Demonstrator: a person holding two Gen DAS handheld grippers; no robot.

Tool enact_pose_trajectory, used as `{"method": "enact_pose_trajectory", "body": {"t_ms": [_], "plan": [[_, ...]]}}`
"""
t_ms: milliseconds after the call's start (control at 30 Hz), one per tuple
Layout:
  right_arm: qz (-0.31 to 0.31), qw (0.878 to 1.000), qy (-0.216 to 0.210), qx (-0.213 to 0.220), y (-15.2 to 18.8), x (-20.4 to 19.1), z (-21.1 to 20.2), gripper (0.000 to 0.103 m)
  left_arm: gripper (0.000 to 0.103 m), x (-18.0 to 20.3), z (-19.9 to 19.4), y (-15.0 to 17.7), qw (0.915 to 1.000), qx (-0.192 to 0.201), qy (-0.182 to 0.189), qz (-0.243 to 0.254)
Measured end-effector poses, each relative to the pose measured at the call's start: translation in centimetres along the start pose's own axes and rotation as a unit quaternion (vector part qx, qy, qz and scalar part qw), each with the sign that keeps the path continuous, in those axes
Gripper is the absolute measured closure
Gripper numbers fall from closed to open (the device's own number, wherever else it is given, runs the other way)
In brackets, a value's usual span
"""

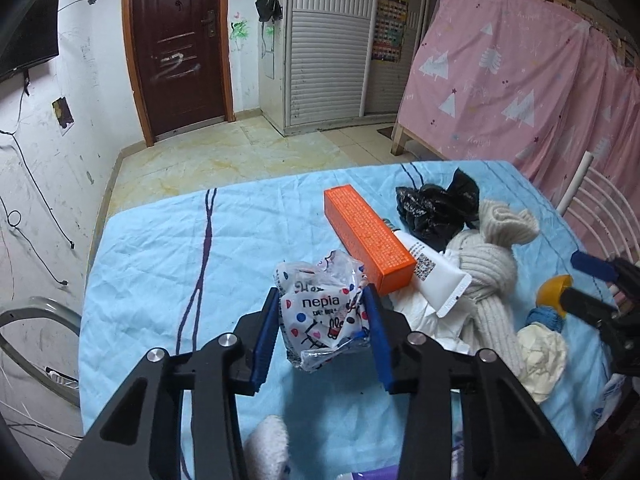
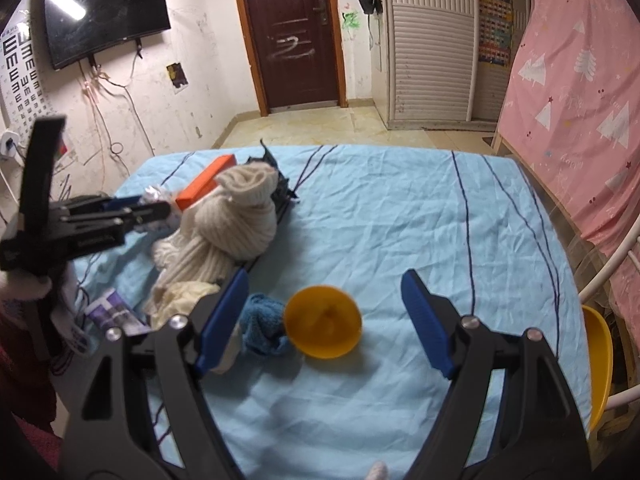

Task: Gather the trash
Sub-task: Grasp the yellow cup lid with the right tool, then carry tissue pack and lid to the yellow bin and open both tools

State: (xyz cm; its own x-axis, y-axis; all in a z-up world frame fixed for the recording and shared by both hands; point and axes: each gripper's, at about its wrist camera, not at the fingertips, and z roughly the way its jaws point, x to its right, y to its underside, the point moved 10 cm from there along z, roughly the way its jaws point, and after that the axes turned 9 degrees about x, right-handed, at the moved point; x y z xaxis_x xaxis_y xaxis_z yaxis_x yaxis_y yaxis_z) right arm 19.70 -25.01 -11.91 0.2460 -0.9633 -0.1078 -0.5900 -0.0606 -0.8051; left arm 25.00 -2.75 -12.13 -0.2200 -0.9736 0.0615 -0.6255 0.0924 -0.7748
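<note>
My left gripper (image 1: 322, 300) is shut on a crumpled "nepia" plastic tissue wrapper (image 1: 324, 312) with coloured dots, held just above the blue tablecloth (image 1: 168, 280). Beside it lie an orange box (image 1: 368, 236), a white tube (image 1: 436, 276), a crumpled black plastic bag (image 1: 436, 208) and crumpled white paper (image 1: 544, 356). My right gripper (image 2: 326, 292) is open over the cloth, with a yellow bowl (image 2: 324, 322) lying between its fingers. The left gripper also shows in the right wrist view (image 2: 156, 208), at the left.
A cream knitted scarf (image 2: 236, 220) lies knotted mid-table, with a blue cloth (image 2: 262, 320) next to the bowl. A white chair (image 1: 600, 208) and a pink curtain (image 1: 520, 80) stand at the right. A hoop (image 1: 32, 332) lies on the floor at the left.
</note>
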Motion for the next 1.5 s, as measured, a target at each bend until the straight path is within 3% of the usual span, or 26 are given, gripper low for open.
{"method": "enact_pose_trajectory", "body": {"t_ms": [267,400,633,667,967,1500], "plan": [[0.014,1.0,-0.008,-0.017,0.8,0.4,0.7,0.029,0.071,0.4,-3.0,-0.4,0.9997,0.024,0.004,-0.003],[0.032,0.999,-0.027,-0.02,0.9,0.7,0.6,0.053,0.07,1.0,-4.2,-1.1,0.9994,0.034,0.012,0.0],[0.078,0.996,-0.041,-0.03,1.7,2.7,0.3,0.058,0.07,3.3,-5.4,-2.0,0.9987,0.043,0.027,0.005],[0.079,0.996,-0.042,-0.029,1.8,2.8,0.1,0.063,0.07,3.6,-5.5,-2.1,0.9986,0.044,0.028,0.007],[0.072,0.996,-0.05,0.0,1.0,3.1,-1.0,0.063,0.07,6.4,-6.2,-3.0,0.9979,0.05,0.035,0.02],[0.1,0.992,-0.012,0.077,-1.5,10.1,-6.4,0.063,0.07,14.4,-6.7,-5.1,0.9938,0.063,0.062,0.068]]}}
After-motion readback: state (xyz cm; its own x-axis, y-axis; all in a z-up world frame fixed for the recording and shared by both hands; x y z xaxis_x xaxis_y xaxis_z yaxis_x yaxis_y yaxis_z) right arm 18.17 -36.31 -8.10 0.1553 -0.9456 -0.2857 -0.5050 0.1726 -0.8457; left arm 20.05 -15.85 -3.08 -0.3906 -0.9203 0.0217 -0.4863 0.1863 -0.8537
